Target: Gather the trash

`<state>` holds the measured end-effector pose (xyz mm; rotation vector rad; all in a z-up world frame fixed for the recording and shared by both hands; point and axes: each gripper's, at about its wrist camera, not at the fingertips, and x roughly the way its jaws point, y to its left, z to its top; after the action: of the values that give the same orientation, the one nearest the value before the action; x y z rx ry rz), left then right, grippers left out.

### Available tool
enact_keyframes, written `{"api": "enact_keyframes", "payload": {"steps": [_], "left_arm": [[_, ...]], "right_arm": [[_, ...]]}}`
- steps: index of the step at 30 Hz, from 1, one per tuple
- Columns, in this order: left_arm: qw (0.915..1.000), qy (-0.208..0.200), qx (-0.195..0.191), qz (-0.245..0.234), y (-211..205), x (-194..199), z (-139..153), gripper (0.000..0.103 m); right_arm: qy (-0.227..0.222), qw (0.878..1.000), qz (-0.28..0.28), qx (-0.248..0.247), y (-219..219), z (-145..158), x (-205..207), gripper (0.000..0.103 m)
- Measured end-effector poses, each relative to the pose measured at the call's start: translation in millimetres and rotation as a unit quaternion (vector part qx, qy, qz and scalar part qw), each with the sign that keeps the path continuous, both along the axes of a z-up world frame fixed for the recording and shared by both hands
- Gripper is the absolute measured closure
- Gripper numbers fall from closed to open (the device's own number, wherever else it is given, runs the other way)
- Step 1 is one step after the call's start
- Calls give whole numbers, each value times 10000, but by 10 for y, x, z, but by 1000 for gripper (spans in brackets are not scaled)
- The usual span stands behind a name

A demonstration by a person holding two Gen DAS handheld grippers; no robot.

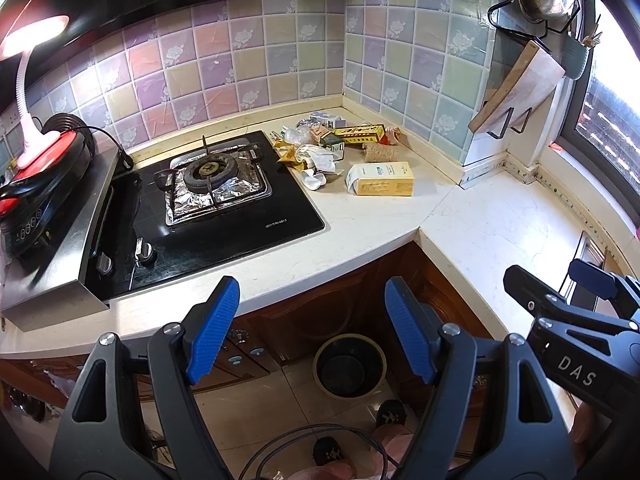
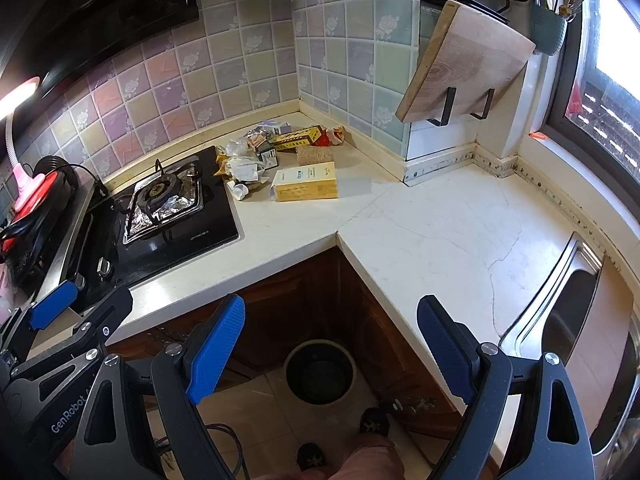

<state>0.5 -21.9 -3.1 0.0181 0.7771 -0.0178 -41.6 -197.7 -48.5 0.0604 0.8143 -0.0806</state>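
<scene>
Hovering over the inner corner of the L-shaped table (image 1: 360,220), the left claw (image 1: 312,328) has its blue pads spread wide with nothing between them, and the right claw (image 2: 332,348) is likewise spread wide and empty beside it. Both hang above the floor gap where a round dark bin (image 2: 320,372) stands against the brown cabinet fronts, well apart from the trash. That trash pile (image 1: 320,148) sits far back in the tiled corner of the table, just right of the black gas hob (image 1: 216,208) with its foil-lined burner: crumpled white paper, foil scraps, small printed cartons and what looks like a roll of twine, though the small pieces are too tangled to tell apart surely. A yellow and white box (image 1: 380,178) lies flat near the front of the pile, slightly apart from it. On the wall to the right a wooden cutting board (image 2: 464,64) leans in a black rack. A steel sink (image 2: 576,320) is set into the table at the far right, and slippered feet show on the tiled floor below.
</scene>
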Motion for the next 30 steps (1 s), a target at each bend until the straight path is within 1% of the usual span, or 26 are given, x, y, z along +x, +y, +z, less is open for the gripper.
{"api": "enact_keyframes", "payload": {"steps": [4, 7, 11, 14, 19, 21, 25, 28, 30], "left_arm": [[10000, 2, -23, 15, 4, 7, 3, 30], [9999, -8, -98, 34, 191, -22, 46, 30], [9998, -34, -180, 22, 245, 0, 94, 30], [9995, -6, -322, 16, 279, 78, 80, 30], [9987, 184, -482, 6, 277, 291, -18, 30], [9983, 267, -517, 11, 274, 434, -69, 30], [9974, 520, -503, 67, 234, 795, -236, 30], [9966, 667, -470, 133, 216, 1082, -342, 30], [9969, 692, -342, 160, 214, 1318, -388, 30]], "right_arm": [[-18, 10000, 42, -54, 78, 32, 4, 14], [-24, 9999, 85, -109, 172, 76, 24, 14], [-32, 9997, 130, -196, 268, 149, 66, 14], [-49, 9993, 177, -316, 305, 191, 84, 14], [98, 9987, 216, -460, 284, 186, 207, 14], [169, 9984, 208, -499, 241, 166, 324, 14], [414, 9977, 318, -427, 135, 55, 727, 14], [541, 9963, 579, -339, 73, -42, 1111, 14], [585, 9945, 802, -325, 67, -100, 1376, 14]]}}
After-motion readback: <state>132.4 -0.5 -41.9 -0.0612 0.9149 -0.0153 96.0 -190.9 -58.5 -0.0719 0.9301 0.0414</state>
